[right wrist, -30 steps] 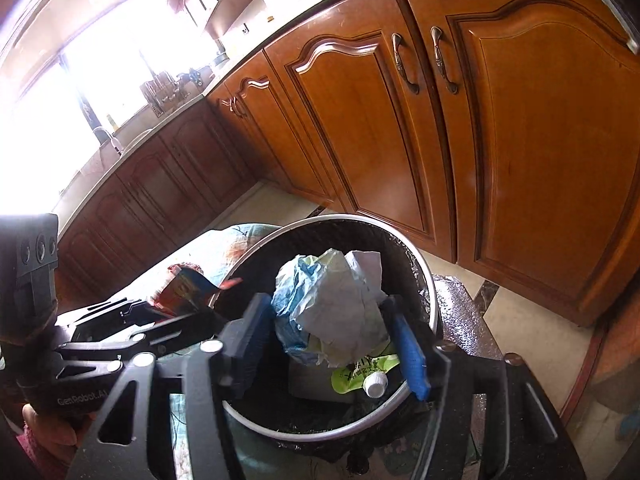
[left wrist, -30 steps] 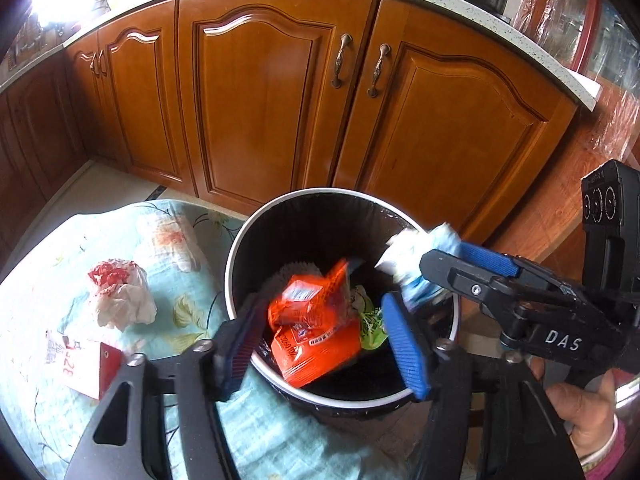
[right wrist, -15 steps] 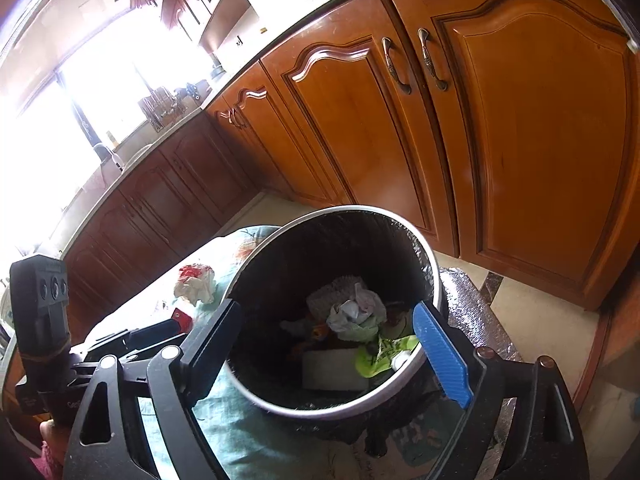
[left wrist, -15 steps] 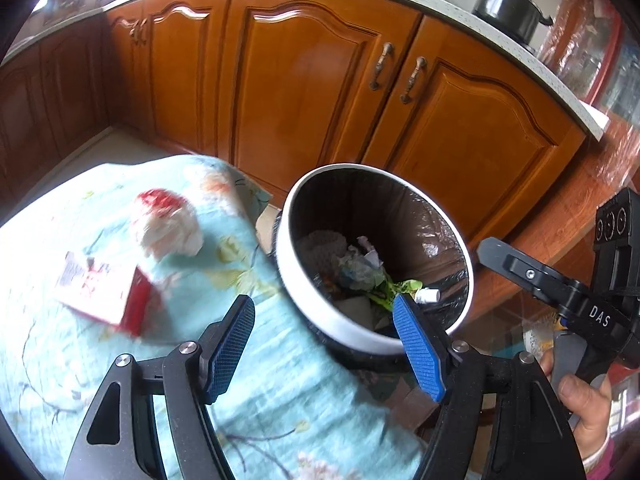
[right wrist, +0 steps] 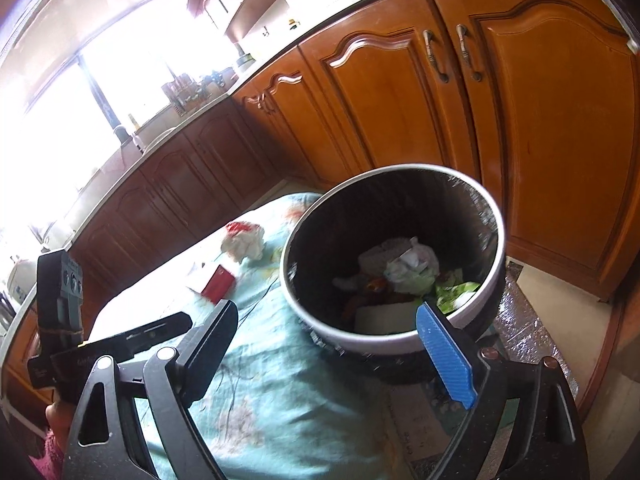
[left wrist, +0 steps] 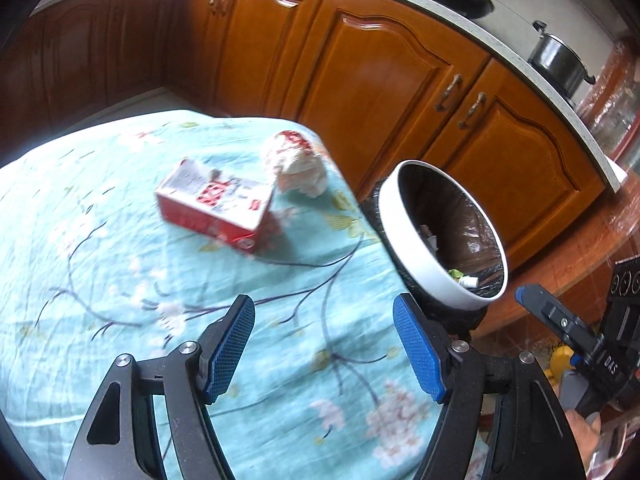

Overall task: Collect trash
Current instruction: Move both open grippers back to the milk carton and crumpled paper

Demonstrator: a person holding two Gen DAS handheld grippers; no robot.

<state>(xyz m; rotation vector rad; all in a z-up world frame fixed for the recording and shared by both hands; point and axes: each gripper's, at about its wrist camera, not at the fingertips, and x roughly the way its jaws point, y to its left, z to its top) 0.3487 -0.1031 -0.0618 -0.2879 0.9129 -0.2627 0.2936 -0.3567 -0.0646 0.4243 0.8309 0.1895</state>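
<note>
Trash remaining on the desk (left wrist: 120, 264), which is covered by a light-blue floral cloth:
- Red-and-white carton (left wrist: 216, 204): a flattened box lying on its side, with red lettering on a white face and one end torn open.
- Crumpled white wrapper (left wrist: 298, 162) with red print: lies just beyond the carton, near the desk edge that faces the bin.

Trash bin (left wrist: 420, 256): round, white rim, black liner, standing just beside the desk edge. It contains crumpled white paper, green scraps and an orange-red wrapper.

Left gripper (left wrist: 324, 344): above the cloth, jaws spread, nothing between them.

Right gripper (right wrist: 340, 340): above the near rim of the bin. Its jaws have just been opening; they stand wide apart and empty.
</note>
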